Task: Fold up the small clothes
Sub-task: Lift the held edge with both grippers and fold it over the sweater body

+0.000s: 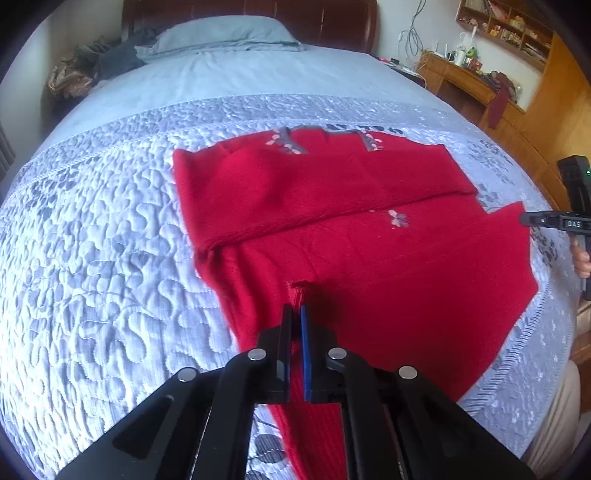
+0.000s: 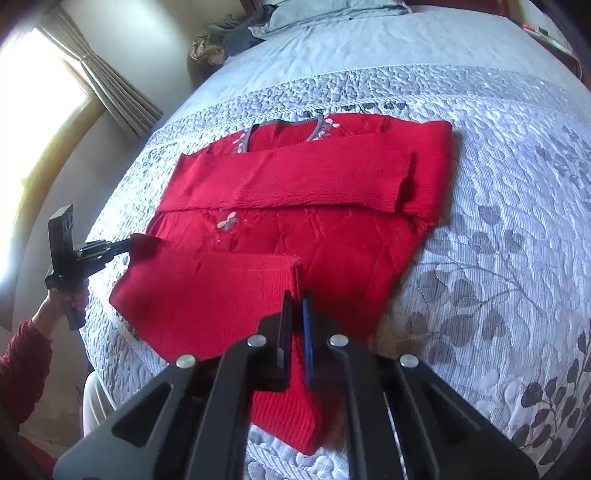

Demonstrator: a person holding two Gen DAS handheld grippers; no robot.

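Both claws pinch the red knit sweater [image 1: 354,229]: left gripper [image 1: 297,314] and right gripper [image 2: 298,299] each clamp the hem edge just ahead; soft, floppy, light.

The sweater [image 1: 332,229] is red ribbed knit, matt and slightly fuzzy. The quilt [image 1: 110,240] beneath it is stitched cloth with a puffed, faintly glossy surface. My left gripper [image 1: 297,314] is matt black plastic with shiny metal pins; the headboard [image 1: 258,14] is dark polished wood.
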